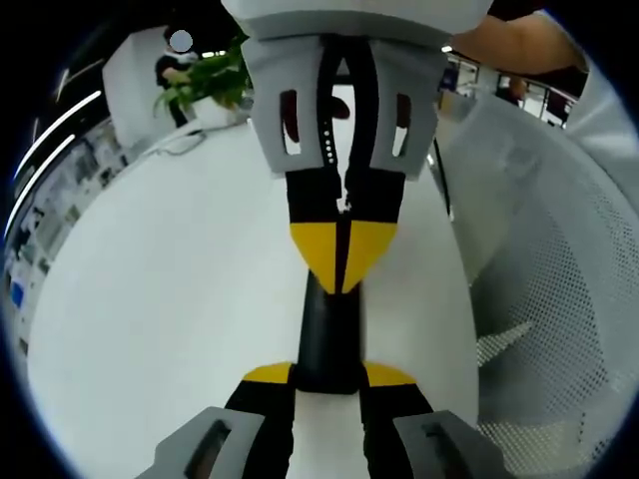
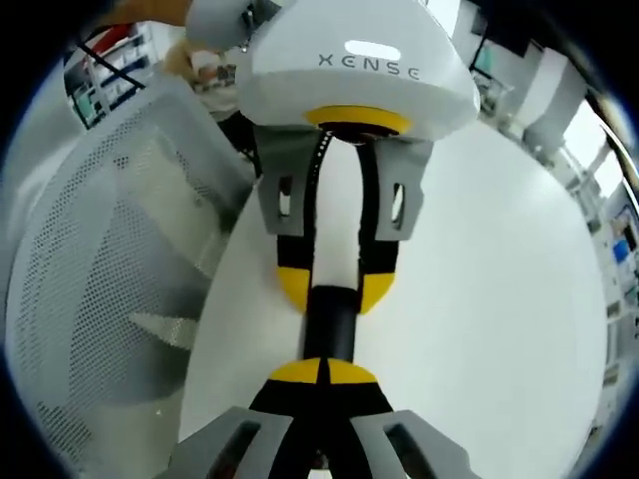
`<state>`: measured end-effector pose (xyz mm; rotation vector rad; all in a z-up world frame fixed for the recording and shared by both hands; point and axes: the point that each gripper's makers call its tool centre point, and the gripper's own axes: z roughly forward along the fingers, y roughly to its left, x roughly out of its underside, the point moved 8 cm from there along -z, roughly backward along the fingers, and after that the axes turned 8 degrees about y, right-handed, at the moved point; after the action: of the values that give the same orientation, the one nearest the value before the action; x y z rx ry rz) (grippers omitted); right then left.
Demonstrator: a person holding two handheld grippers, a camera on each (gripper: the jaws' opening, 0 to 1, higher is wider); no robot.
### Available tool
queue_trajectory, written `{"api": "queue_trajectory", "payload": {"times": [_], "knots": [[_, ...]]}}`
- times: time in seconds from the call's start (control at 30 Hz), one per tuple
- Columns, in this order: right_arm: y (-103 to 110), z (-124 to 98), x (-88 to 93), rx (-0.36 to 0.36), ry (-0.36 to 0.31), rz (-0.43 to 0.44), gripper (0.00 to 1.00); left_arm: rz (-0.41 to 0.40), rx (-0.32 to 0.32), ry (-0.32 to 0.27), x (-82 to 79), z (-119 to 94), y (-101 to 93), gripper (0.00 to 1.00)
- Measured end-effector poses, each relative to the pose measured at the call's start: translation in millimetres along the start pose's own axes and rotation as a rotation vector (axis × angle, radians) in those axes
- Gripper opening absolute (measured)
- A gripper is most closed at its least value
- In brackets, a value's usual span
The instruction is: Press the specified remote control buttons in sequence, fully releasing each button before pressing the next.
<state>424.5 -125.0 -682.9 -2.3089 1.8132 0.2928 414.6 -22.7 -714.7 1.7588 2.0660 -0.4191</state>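
Above the white counter (image 1: 150,299), left tongs (image 1: 329,374) clamp the near end of a slim black remote control (image 1: 329,334); right tongs (image 2: 324,374), jaws closed together, touch its far end. Probably light, rigid and smooth: hold by the long edges, buttons exposed. A mesh chair (image 2: 110,259) stands beside.
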Motion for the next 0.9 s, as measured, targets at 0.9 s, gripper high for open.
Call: {"api": "queue_trajectory", "payload": {"times": [0.9], "knots": [[1, -14, 13.4, 0.065, -0.163, 0.057, 0.2, -0.006, -0.005, -0.006, 2.0, 0, 1.3, 0.24]]}}
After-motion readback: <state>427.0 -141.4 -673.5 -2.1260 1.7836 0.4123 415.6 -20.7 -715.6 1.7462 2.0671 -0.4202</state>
